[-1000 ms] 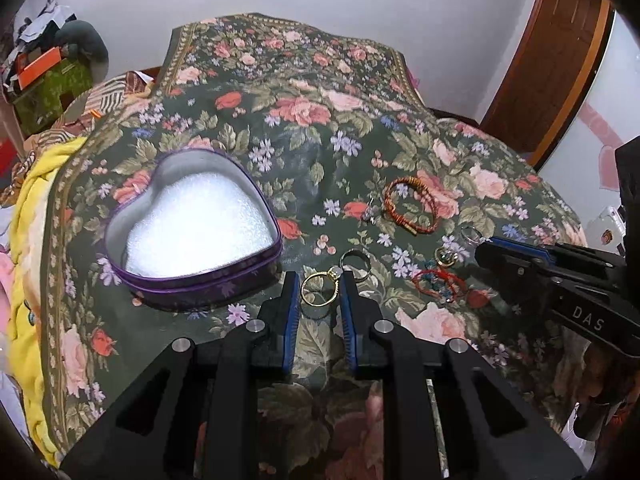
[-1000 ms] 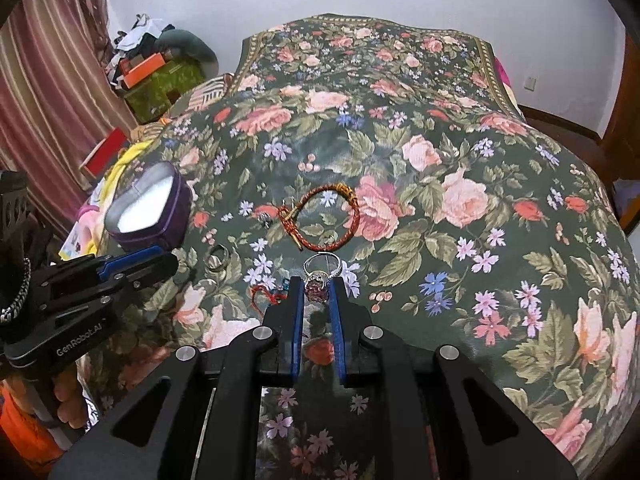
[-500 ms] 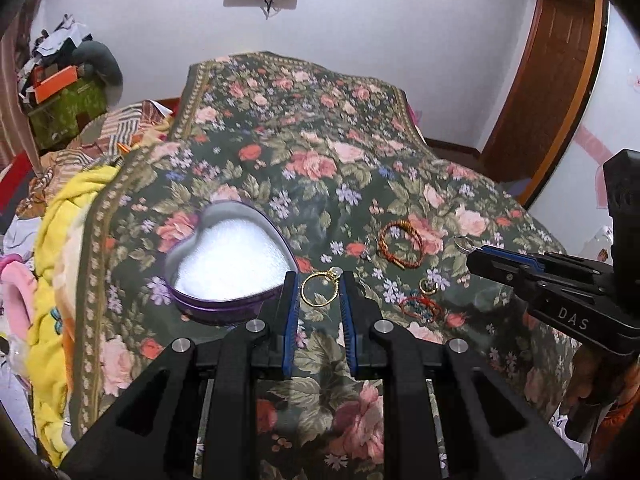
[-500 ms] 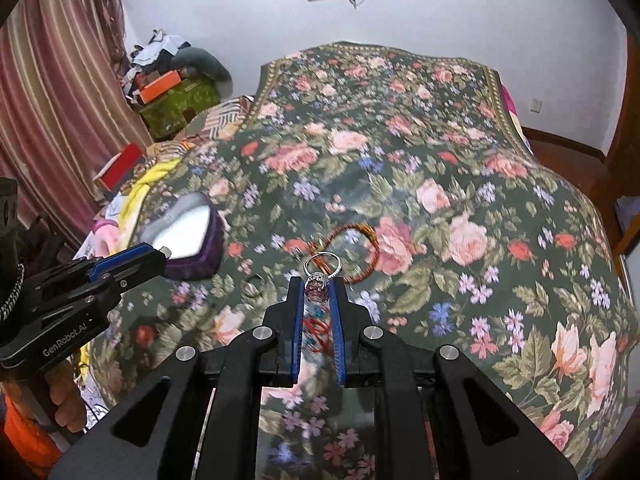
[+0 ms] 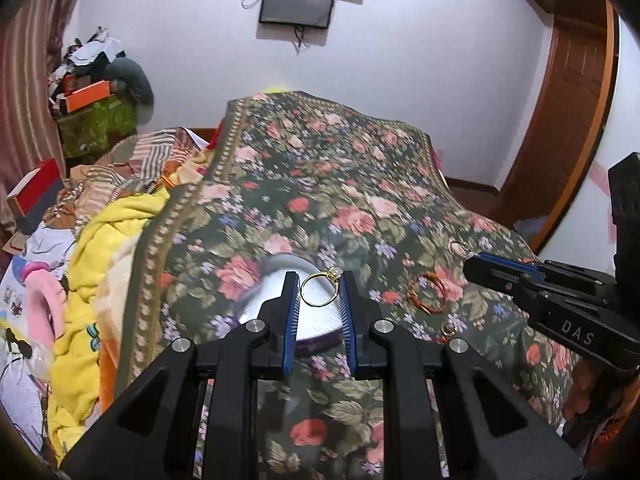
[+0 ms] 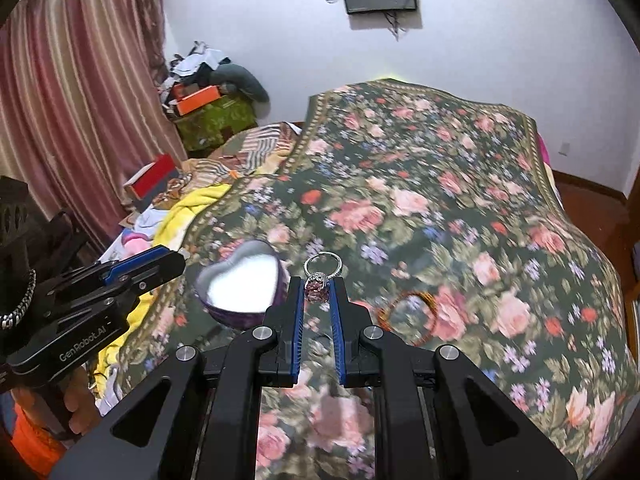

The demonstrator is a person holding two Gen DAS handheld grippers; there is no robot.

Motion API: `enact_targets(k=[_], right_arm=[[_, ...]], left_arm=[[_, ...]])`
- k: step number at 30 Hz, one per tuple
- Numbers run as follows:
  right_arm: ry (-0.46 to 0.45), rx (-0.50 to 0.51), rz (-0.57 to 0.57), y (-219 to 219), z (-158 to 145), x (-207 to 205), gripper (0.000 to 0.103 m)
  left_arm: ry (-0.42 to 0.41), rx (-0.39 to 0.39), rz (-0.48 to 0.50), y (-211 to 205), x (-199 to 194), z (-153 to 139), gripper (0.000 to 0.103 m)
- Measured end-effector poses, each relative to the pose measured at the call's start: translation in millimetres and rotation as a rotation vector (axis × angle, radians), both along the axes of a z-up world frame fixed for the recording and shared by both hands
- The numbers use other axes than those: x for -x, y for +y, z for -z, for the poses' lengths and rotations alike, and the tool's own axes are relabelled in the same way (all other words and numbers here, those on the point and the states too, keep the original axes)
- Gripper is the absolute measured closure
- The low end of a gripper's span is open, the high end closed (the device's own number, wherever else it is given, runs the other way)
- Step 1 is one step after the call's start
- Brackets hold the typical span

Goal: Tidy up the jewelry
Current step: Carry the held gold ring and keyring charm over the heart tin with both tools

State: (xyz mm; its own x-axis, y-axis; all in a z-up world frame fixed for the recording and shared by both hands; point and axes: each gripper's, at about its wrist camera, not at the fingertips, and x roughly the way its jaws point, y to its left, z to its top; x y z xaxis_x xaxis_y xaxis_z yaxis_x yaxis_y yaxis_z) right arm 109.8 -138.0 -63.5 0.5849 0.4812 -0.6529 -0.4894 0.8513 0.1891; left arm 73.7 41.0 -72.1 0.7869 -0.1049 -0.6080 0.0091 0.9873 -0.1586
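My left gripper [image 5: 319, 280] is shut on a gold ring [image 5: 319, 290] with a small stone, held in the air above the heart-shaped purple tin [image 5: 276, 292] with its white lining. My right gripper [image 6: 317, 286] is shut on a silver ring [image 6: 322, 266] with a pink stone, lifted just right of the same tin [image 6: 240, 286]. In the left wrist view the right gripper [image 5: 466, 258] shows at the right with the silver ring [image 5: 459, 249] at its tip. An orange beaded bracelet [image 5: 428, 295] [image 6: 406, 312] lies on the floral bedspread [image 5: 320, 184]. Another small ring [image 5: 448, 329] lies near it.
Yellow and patterned blankets [image 5: 112, 248] are heaped along the bed's left side. Boxes and clothes [image 5: 96, 96] are piled in the far left corner by a striped curtain [image 6: 72, 100]. A wooden door [image 5: 560, 128] stands at the right. A screen [image 5: 296, 2] hangs on the wall.
Both grippers have risen well above the bedspread, each carrying its ring. The left gripper has shifted over the heart tin, and the right gripper has drawn nearer to the tin.
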Motion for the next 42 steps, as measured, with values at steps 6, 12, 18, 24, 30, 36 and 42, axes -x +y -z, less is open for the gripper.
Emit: enact_targets(k=[6, 12, 18, 24, 30, 36, 42], right_arm=[[-0.011, -0.005, -0.045, 20, -4, -2, 0.092], [-0.010, -0.003, -0.085, 39, -1, -8, 0.092], [0.013, 0.015, -0.126, 57, 13, -16, 0.092], [0.052, 0.050, -0.168, 72, 34, -25, 0.092], [0.090, 0.072, -0.188, 76, 52, -31, 0.092], [0.110, 0.071, -0.197, 76, 56, -33, 0.092], [0.109, 0.081, -0.212, 79, 58, -32, 0.092]], left_arm=[[-0.020, 0.002, -0.038, 16, -1, -4, 0.084], [-0.014, 0.002, -0.060, 27, -6, 0, 0.084], [0.035, 0.031, -0.054, 36, -18, 15, 0.084], [0.096, 0.063, -0.033, 41, -32, 34, 0.084], [0.138, 0.071, -0.017, 42, -42, 47, 0.084], [0.157, 0.076, -0.008, 42, -47, 54, 0.084], [0.168, 0.070, 0.002, 40, -48, 57, 0.084]])
